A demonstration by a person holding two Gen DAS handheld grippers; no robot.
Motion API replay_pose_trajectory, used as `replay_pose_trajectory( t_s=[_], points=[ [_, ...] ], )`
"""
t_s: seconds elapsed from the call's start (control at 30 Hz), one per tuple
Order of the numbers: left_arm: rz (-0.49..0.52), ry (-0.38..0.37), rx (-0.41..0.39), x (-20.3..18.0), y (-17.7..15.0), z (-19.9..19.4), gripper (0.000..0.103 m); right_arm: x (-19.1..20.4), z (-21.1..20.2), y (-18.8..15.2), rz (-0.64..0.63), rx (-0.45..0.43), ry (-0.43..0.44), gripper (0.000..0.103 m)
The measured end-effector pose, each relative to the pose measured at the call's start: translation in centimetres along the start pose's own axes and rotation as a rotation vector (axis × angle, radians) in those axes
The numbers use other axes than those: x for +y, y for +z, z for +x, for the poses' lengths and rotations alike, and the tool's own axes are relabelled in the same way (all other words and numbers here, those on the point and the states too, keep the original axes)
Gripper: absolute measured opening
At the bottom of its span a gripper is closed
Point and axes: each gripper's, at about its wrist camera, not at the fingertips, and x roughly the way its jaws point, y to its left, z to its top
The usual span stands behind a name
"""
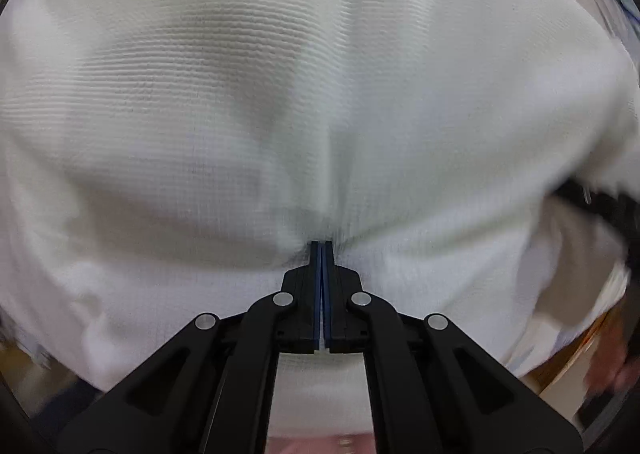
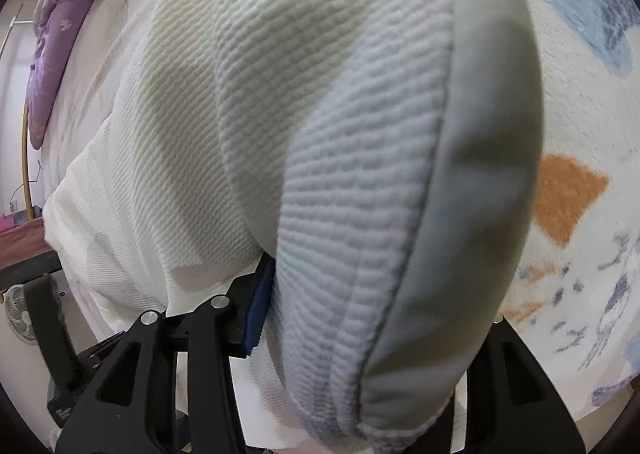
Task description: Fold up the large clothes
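White ribbed garment (image 1: 280, 94) fills my left view; my left tongs (image 1: 321, 250) are clenched on a pinch of it. My right tongs (image 2: 360, 294) grasp a thick folded bunch (image 2: 340, 174) above the patterned bed cover (image 2: 580, 214), one blue pad (image 2: 260, 306) showing.

White ribbed garment (image 2: 328, 134) on patterned bedspread (image 2: 580, 214).
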Motion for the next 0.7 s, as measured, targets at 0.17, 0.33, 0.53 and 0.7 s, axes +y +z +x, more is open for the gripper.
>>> replay_pose_trajectory(
  t_s=[0.17,0.33,0.53,0.7],
  points=[
    [-0.002,-0.036,0.044,0.4,-4.6,3.8,0.001,-0.3,0.4,0.9,-0.007,0.013,-0.005,0.044],
    [-0.029,-0.032,0.075,-0.3,-5.6,3.4,0.002,-0.6,-0.1,0.8,-0.003,0.016,-0.004,0.044],
    [-0.029,-0.058,0.057,0.6,-5.1,3.6,0.0,-0.8,-0.3,1.0,-0.009,0.013,0.01,0.045],
    [-0.018,-0.089,-0.115,0.5,-0.6,-2.8,0.0,-1.0,-0.4,0.1,0.002,0.027,0.02,0.045]
  ],
)
